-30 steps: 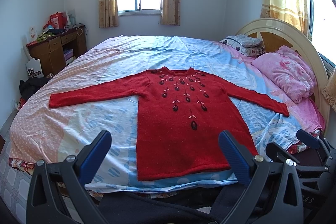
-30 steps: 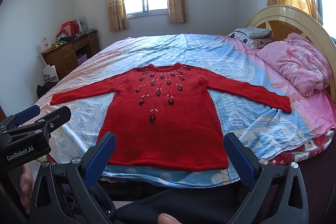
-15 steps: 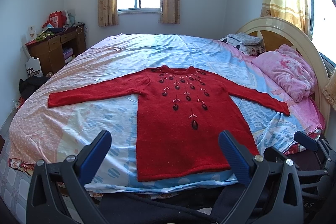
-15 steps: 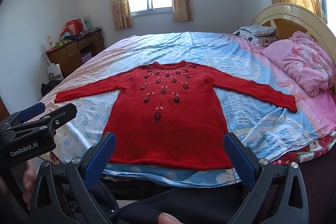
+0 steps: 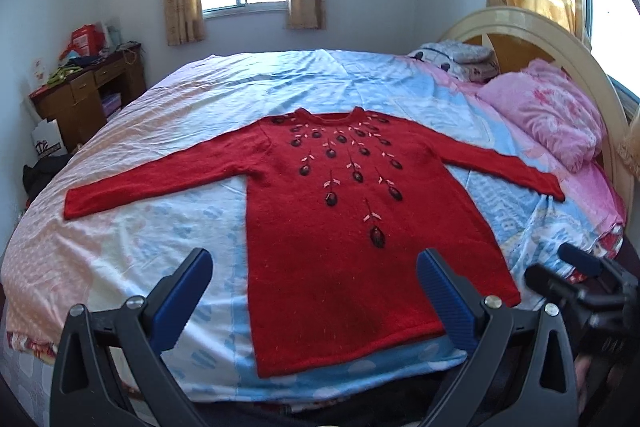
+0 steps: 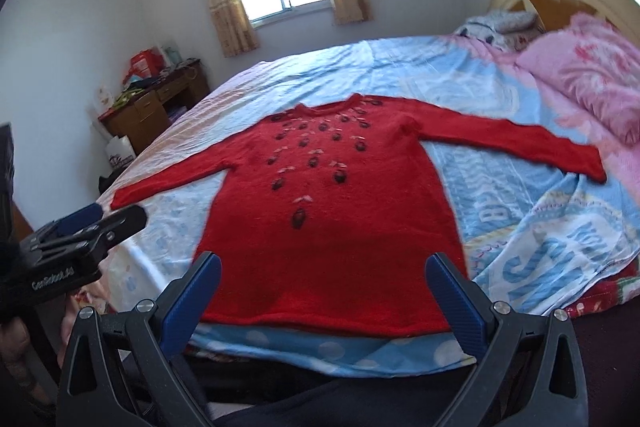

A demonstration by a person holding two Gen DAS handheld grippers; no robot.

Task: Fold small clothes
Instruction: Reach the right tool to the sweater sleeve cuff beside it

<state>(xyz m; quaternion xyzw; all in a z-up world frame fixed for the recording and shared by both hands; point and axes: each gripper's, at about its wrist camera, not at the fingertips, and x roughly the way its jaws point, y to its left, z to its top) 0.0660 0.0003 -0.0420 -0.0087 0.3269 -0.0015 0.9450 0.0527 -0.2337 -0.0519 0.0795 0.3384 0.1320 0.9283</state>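
Observation:
A red knitted sweater [image 5: 344, 235] with dark flower embroidery lies flat, face up, on the bed, both sleeves spread out sideways and its hem at the near edge. It also shows in the right wrist view [image 6: 328, 227]. My left gripper [image 5: 314, 297] is open and empty, above the sweater's hem on the left side. My right gripper [image 6: 322, 297] is open and empty, above the hem near the middle. Each gripper shows at the edge of the other's view: the right one [image 5: 580, 279] and the left one [image 6: 80, 239].
The bed [image 5: 160, 239] has a blue, white and pink patterned sheet. A pink pillow [image 5: 548, 119] and folded bedding [image 5: 460, 61] lie by the cream headboard [image 5: 532, 35] on the right. A wooden desk [image 5: 88, 95] with clutter stands at the far left wall.
Both grippers have moved forward and closer to the sweater's hem. The right wrist view has tilted and shifted right. The sweater has not moved.

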